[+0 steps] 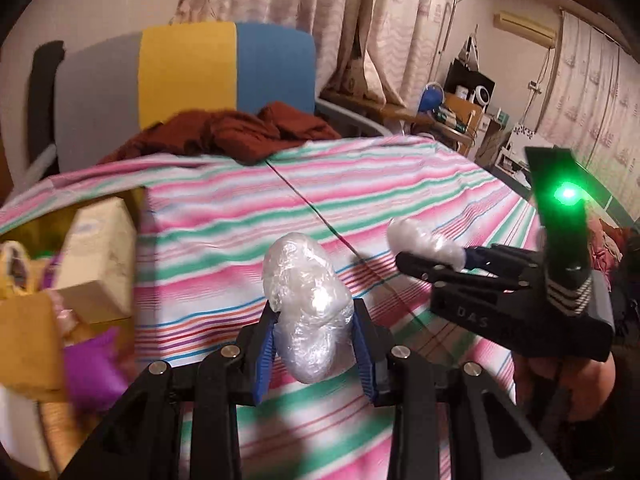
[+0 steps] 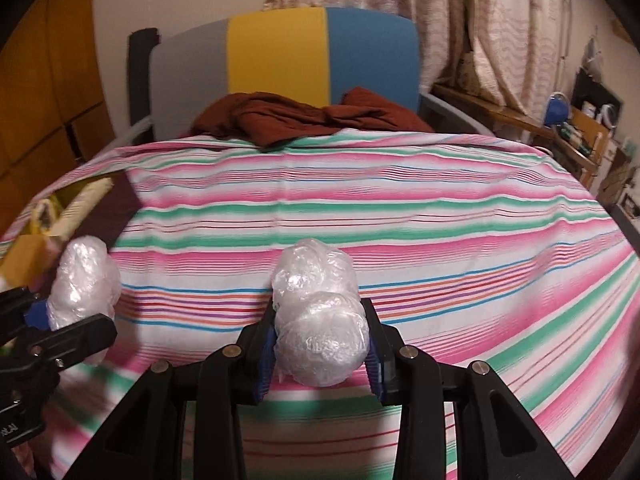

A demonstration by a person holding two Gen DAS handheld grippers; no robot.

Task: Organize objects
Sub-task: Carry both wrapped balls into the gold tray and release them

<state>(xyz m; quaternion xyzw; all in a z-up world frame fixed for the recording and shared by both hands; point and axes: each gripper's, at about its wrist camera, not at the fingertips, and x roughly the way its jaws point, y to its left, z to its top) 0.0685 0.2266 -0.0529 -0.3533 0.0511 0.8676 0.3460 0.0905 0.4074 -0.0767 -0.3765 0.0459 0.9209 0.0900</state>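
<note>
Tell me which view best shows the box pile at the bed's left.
Left wrist view: the box pile fills its left edge, blurred but mostly unblocked. The right wrist view shows only a sliver behind the left gripper's bundle.

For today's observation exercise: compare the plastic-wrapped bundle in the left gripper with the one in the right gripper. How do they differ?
1. The left gripper's bundle looks like one long oval; the right gripper's bundle looks like two rounded lumps.
2. The left bundle is carried nearer the boxes at the bed's edge; the right bundle hangs over the open striped sheet.

Shared: both are wrapped in crinkled clear film, clamped between blue pads and held above the bed.
</note>
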